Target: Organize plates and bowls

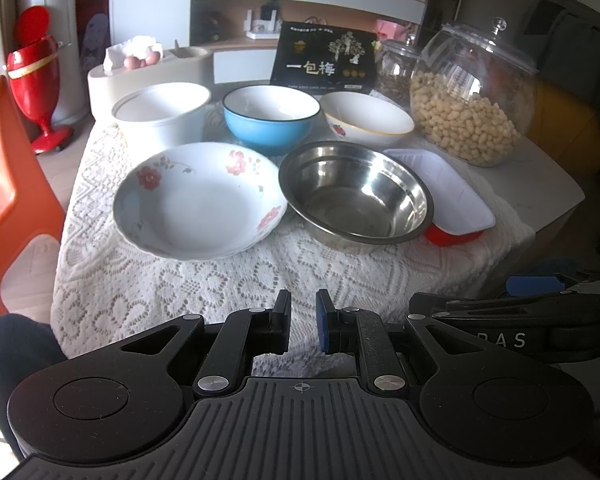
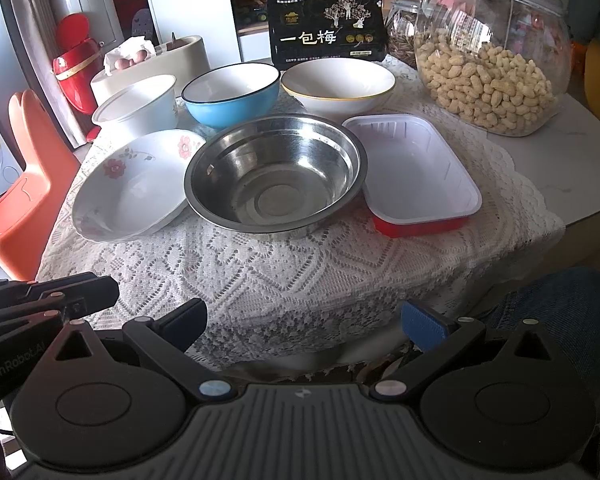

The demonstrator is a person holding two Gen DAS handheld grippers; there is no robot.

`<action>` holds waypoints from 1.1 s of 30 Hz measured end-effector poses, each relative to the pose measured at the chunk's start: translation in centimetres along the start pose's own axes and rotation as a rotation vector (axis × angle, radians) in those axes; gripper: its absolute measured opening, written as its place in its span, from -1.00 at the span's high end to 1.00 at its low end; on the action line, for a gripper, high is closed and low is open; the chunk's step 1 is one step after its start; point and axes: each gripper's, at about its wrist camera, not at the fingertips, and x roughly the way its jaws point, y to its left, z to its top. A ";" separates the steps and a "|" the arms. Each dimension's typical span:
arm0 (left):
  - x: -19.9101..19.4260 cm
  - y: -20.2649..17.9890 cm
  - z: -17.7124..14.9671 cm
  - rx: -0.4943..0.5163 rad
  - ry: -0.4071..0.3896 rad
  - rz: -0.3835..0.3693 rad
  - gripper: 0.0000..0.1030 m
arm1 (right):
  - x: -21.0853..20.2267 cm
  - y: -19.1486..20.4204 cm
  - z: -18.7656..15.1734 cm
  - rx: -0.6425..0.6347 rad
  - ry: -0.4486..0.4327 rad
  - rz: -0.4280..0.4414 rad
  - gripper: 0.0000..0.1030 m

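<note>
Left hand-held gripper sits nearly pressed together, holding nothing; right hand-held gripper is spread wide, empty. Both hover over bare lace at the bench edge, short of the steel bowl.

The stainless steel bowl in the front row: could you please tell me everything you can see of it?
The stainless steel bowl is round, shiny metal with a rolled rim and a flat circular base, empty and upright on the lace tablecloth. It sits between the floral bowl and the white-lined red tray; its rim meets or overlaps both. Neither gripper touches it.
</note>
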 end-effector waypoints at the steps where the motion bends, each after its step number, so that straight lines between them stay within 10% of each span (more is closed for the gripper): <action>1: 0.0 0.0 0.0 0.000 0.000 0.000 0.69 | 0.0 0.0 0.0 0.000 0.000 0.000 -1.00; 33: 0.1 0.2 -0.2 -0.002 0.004 0.003 0.69 | 0.0 0.2 -0.3 0.005 -0.001 0.004 -1.00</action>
